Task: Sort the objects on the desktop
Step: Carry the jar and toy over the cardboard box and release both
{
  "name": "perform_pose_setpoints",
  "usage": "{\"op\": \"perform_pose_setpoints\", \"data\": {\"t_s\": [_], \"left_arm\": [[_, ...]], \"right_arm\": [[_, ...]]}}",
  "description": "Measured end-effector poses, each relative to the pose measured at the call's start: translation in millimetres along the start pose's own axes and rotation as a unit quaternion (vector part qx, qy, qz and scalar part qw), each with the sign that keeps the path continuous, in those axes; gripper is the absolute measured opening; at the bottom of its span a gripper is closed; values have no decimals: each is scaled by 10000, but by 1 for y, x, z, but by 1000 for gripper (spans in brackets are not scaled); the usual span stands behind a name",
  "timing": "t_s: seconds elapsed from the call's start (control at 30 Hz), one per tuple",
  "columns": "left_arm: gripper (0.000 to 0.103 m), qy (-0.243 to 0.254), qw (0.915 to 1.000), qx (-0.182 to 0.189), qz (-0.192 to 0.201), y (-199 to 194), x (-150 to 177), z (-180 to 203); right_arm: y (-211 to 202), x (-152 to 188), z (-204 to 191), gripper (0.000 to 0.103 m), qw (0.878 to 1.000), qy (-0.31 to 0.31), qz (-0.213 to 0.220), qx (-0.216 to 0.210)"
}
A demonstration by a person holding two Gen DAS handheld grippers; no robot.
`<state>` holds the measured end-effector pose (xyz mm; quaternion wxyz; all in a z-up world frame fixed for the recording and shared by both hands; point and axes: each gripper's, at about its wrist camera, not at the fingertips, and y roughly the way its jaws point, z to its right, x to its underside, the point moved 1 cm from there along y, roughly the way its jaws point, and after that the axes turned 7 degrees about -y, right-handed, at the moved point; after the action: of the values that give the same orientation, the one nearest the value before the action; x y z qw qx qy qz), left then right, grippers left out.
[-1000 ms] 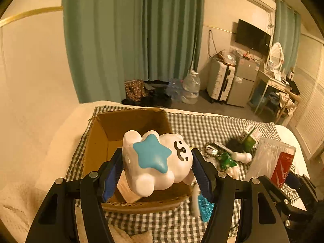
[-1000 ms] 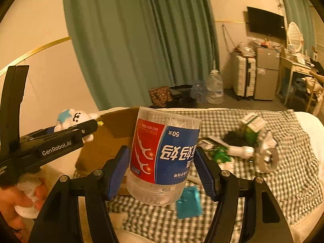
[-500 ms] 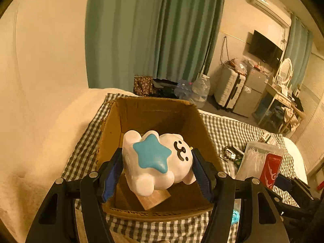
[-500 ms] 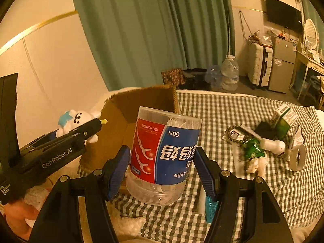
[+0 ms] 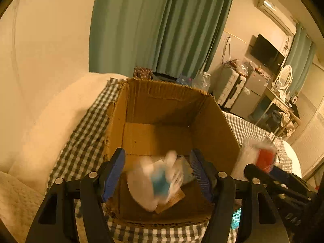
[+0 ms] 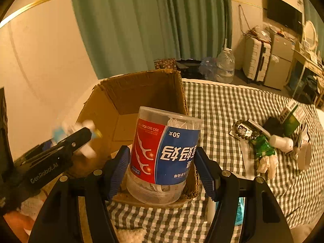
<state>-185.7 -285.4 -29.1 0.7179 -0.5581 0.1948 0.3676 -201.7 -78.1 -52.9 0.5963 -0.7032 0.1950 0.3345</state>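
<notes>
Desktop clutter lies on a bed covered with a checked cloth point(image 6: 226, 109), and a cardboard box point(image 5: 212, 125) stands open at the cloth's far left corner. In the left wrist view the left hand-held gripper point(image 5: 157, 174) hangs over the box with its jaws opening; the white plush toy with a blue star point(image 5: 156, 182) shows as a blur between the blue pads point(image 5: 113, 172), clear of both, above the box floor. In the right wrist view the right hand-held gripper point(image 6: 162, 162) has its jaws opening too, with the clear floss-pick jar point(image 6: 164, 154), its red and blue label upside down, upright between them; a narrow gap shows on each side, so the pads do not seem to press on it. The jar sits over the near right corner of the box. Towards the cloth's right edge lie a bead bracelet point(image 6: 243, 130), a green wrapper point(image 6: 263, 143), a white bottle point(image 6: 282, 141) and a green carton point(image 6: 292, 117), close together and well apart from the box.
</notes>
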Motion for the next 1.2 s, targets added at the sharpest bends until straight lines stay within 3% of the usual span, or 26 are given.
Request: {"op": "perform_pose_setpoints", "data": {"t_s": [0.03,0.07,0.17,0.43,0.67,0.83,1.03,1.2], "left_arm": [[88,33,10000,-51,38,-1,0,1],[94,30,9999,-112,84,-2,0,1],[97,-29,9999,-128,111,-3,0,-1],[97,58,9996,-180,-219,-6,2,11],[99,763,9970,-59,-79,-40,19,63],[99,863,9961,134,-116,-63,29,104],[99,833,9958,351,-141,-91,29,150],[101,859,9954,407,122,-132,15,179]], "right_arm": [[-1,0,3,72,9999,91,77,-27],[-3,0,5,82,9997,181,150,-13],[-13,-4,12,86,9987,338,369,1],[-57,-7,55,86,9945,694,675,398],[-141,10,137,87,9801,1184,1071,1176],[-204,35,190,90,9663,1626,1334,1485],[-267,63,223,90,9564,1891,1580,1571],[-318,62,231,93,9502,2009,1912,1420]]}}
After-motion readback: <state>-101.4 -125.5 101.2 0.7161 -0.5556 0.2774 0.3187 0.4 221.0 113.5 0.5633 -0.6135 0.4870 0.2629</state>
